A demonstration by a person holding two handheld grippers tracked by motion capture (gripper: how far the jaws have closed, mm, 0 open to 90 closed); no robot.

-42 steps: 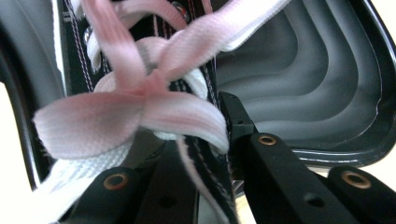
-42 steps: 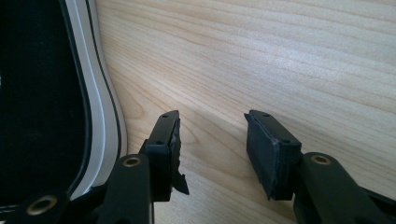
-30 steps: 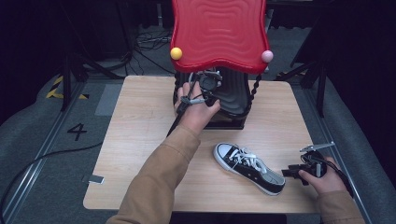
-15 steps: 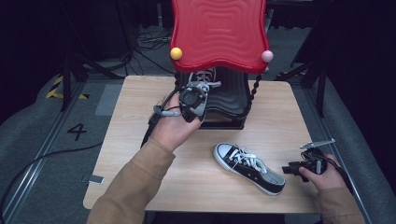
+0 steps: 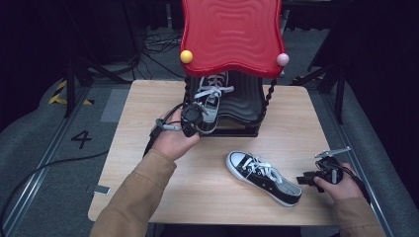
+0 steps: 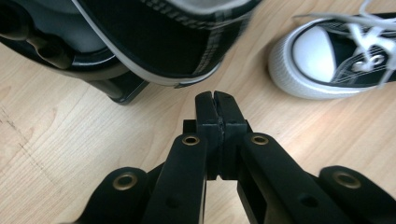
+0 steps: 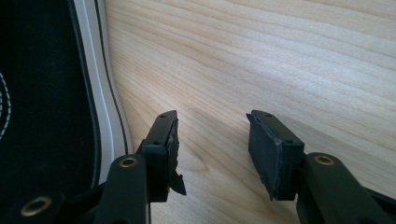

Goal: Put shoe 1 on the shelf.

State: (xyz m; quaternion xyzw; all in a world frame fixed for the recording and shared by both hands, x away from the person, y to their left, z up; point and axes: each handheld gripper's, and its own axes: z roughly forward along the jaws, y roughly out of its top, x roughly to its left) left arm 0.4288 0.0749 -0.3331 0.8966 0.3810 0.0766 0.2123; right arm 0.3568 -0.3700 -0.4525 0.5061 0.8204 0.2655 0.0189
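Counting two black canvas sneakers: one on the black rack (image 5: 247, 106) under the red wavy top, (image 5: 210, 98) one on the wooden table (image 5: 148, 98) at near right (image 5: 264, 177); left gripper (image 5: 193, 120), jaws just closed on nothing, sits low before the rack; right gripper (image 5: 310, 178) rests gaping beside the near sneaker.

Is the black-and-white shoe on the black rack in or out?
In. The black-and-white laced sneaker sits on the black ribbed rack under the red wavy top.

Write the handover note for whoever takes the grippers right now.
Left gripper: jaws have just closed, shut on nothing, in front of the rack.
Right gripper: open, empty, low over the table beside the heel of the loose shoe.
Done: one black sneaker sits on the rack's shelf, under the red top.
Left: the loose shoe lies on the table, probably meant for the rack beside its mate.
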